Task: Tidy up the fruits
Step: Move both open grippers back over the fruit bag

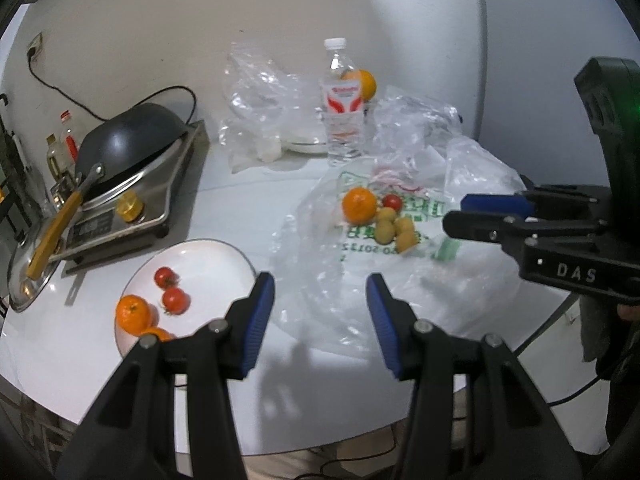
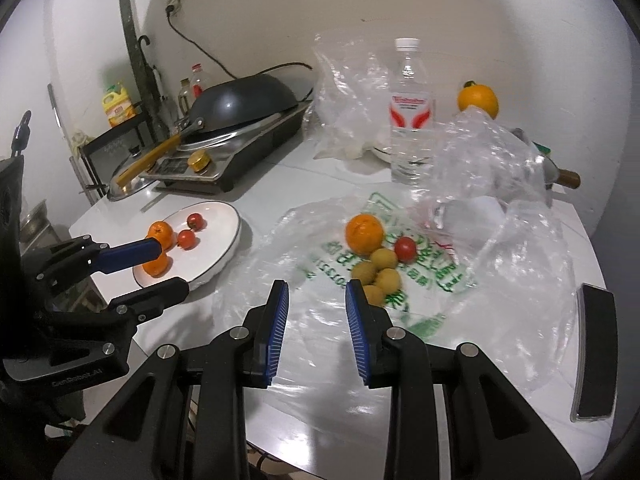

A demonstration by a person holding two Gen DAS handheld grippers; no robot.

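Note:
A white plate (image 1: 208, 256) (image 2: 216, 220) at the left holds two oranges (image 1: 132, 312) and two small tomatoes (image 1: 175, 300). To its right, on a flattened printed plastic bag (image 1: 400, 280) (image 2: 440, 280), lie an orange (image 1: 359, 205) (image 2: 364, 234), a tomato (image 1: 392, 202) (image 2: 405, 248) and several small yellow-green fruits (image 1: 394, 228) (image 2: 380, 272). My left gripper (image 1: 320, 280) (image 2: 174, 266) hovers open between plate and bag, holding nothing. My right gripper (image 2: 316, 286) (image 1: 452, 212) hangs just short of the small fruits with a narrow empty gap between its pads.
An induction cooker with an upturned wok (image 1: 132, 140) and a lid stands at the back left. A water bottle (image 1: 342, 108), crumpled clear bags and another orange (image 2: 478, 102) sit at the back. A dark flat object (image 2: 596, 352) lies near the table's right edge.

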